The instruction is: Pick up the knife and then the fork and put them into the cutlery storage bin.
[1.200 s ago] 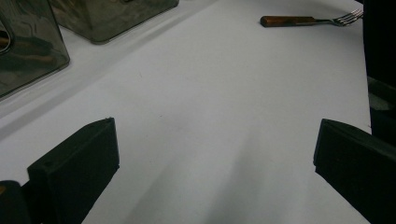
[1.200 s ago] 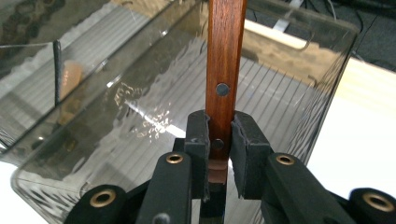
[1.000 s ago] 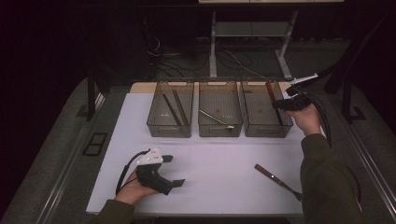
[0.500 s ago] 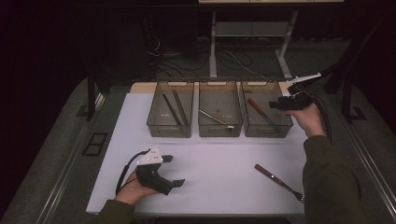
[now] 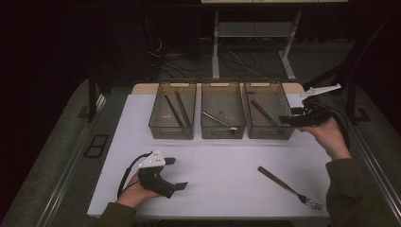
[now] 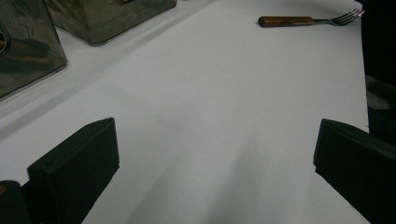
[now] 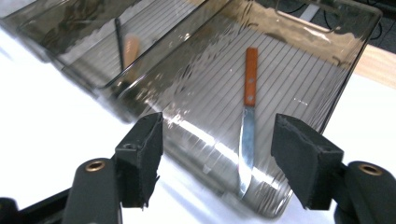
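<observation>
White tabletop (image 5: 222,165) | dark room | left claw (image 5: 177,174) apart | right claw (image 5: 285,120) just widened, empty, over knife (image 7: 249,116)

Three bins sit in a row at the table's (image 5: 213,156) twelve o'clock. A knife (image 5: 260,110) lies in the right bin (image 5: 267,133). A fork (image 5: 289,187) lies on the table at five o'clock.
</observation>
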